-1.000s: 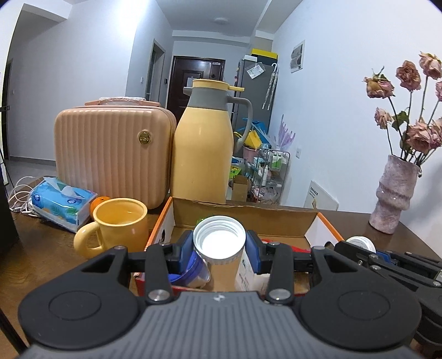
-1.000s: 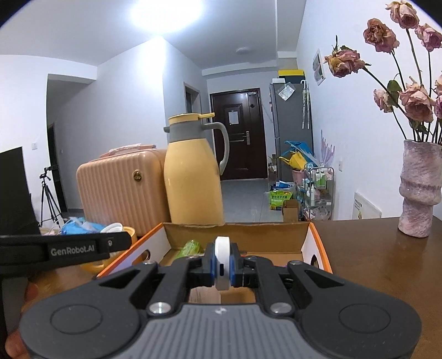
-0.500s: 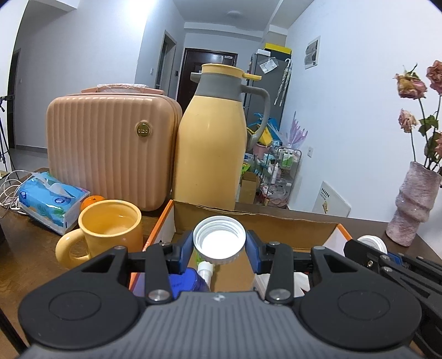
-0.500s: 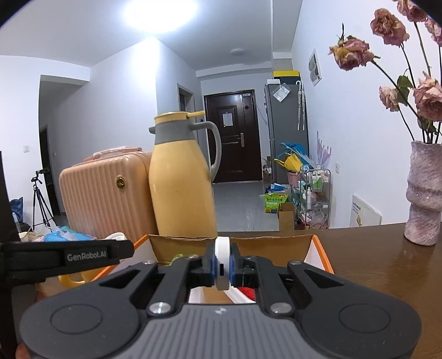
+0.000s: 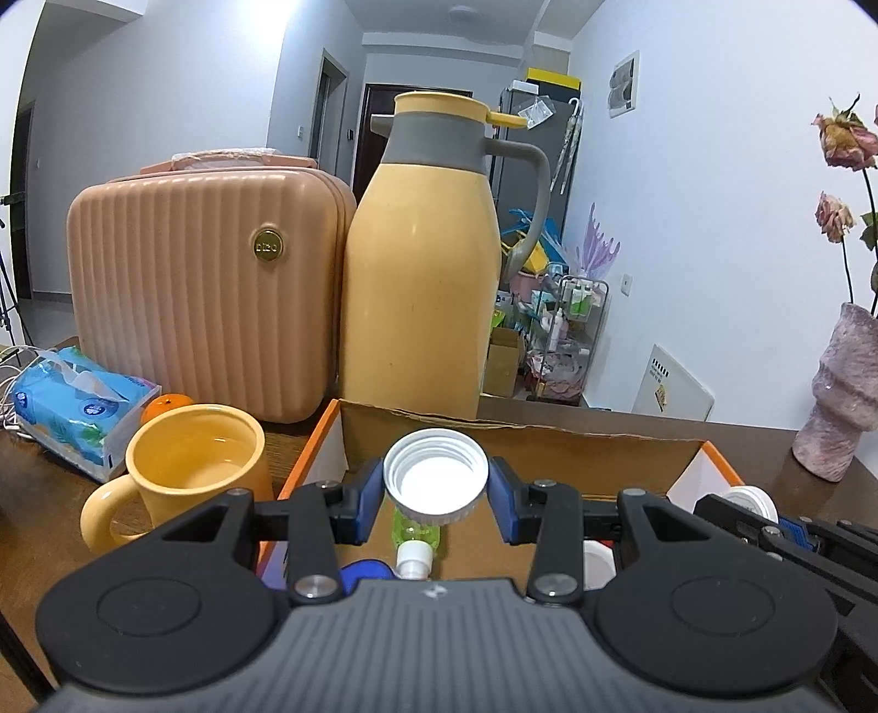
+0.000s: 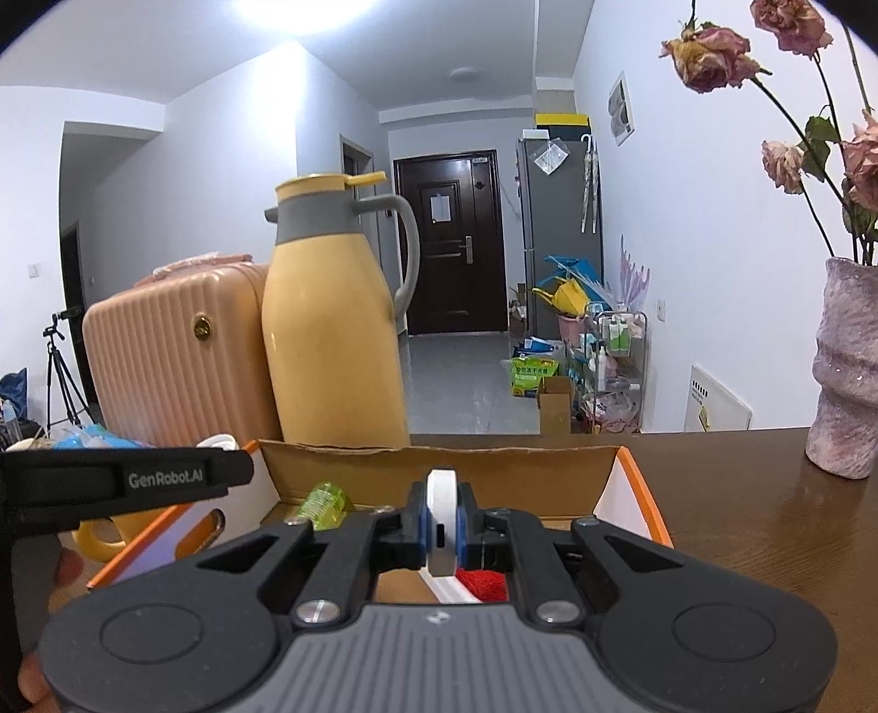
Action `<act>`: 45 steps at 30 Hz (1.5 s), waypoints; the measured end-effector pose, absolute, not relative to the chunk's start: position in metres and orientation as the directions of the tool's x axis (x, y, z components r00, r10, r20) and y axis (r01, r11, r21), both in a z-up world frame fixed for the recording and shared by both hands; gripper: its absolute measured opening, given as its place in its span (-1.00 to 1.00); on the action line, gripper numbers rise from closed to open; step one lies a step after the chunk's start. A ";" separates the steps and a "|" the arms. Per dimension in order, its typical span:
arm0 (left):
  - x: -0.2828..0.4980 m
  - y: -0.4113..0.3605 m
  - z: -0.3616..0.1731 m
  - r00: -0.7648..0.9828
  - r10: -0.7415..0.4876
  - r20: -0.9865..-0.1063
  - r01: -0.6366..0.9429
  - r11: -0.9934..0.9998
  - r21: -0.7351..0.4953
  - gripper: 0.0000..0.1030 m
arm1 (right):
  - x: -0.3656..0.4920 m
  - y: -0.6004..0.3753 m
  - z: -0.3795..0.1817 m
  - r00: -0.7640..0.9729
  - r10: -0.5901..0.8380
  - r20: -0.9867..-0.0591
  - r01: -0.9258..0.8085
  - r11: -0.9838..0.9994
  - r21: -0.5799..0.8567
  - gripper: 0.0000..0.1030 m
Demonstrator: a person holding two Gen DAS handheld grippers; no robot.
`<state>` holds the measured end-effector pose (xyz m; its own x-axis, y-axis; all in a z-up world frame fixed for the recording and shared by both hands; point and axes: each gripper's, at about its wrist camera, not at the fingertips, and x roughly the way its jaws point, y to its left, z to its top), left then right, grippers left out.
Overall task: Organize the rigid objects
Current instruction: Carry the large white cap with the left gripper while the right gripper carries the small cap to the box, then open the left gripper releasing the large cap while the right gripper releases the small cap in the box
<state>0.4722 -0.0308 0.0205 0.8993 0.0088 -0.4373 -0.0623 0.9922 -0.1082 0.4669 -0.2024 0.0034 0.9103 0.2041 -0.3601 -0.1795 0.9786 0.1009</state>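
1. The left tool (image 5: 436, 485) holds a white screw lid (image 5: 435, 473) between its blue pads, open side toward the camera, above the cardboard box (image 5: 549, 439).
2. The right tool (image 6: 442, 526) is pinched tight on a second white lid (image 6: 442, 521), gripped edge-on, also over the box.
3. That makes two tools and two white lids, one in each.
4. Inside the box: one small green bottle with a white cap (image 5: 414, 540), a blue rounded item (image 5: 365, 573), something red (image 6: 483, 584) and a white piece (image 6: 444, 589) beside it. What these last three are cannot be told.
5. Just left of the box on the desk (image 6: 741, 510) stands one yellow mug (image 5: 192, 471); whether it holds anything cannot be told.
6. Further left lies one blue tissue pack (image 5: 82, 408), with an orange (image 5: 164, 406) between it and the mug.
7. Behind the box stand one yellow thermos jug (image 5: 422, 274) and one ribbed peach case (image 5: 203, 285), side by side.
8. At the far right, one pink vase (image 6: 848, 373) carries dried roses (image 6: 713, 49).
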 end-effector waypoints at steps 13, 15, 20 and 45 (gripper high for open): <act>0.483 -0.029 0.011 0.879 0.033 -0.476 -0.081 0.993 -0.081 1.00 | 0.481 -0.201 -0.012 0.877 0.175 -0.447 -0.152 0.985 0.088 -0.29; 0.480 -0.026 0.011 0.883 0.070 -0.465 -0.119 0.990 -0.078 1.00 | 0.479 -0.202 -0.013 0.883 0.149 -0.444 -0.132 0.989 0.071 0.35; 0.482 -0.020 0.010 0.873 0.069 -0.484 -0.131 0.987 -0.095 1.00 | 0.476 -0.200 -0.011 0.904 0.112 -0.413 -0.106 0.994 0.037 1.00; 0.456 -0.020 0.018 0.897 0.107 -0.430 -0.158 0.984 -0.085 1.00 | 0.432 -0.201 0.003 0.935 0.131 -0.330 -0.133 0.991 0.018 1.00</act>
<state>0.4563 -0.0202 0.0179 0.8966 0.1071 -0.4296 -0.1582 0.9838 -0.0848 0.4324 -0.2010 0.0032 0.9348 0.1311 -0.3302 -0.1325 0.9910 0.0183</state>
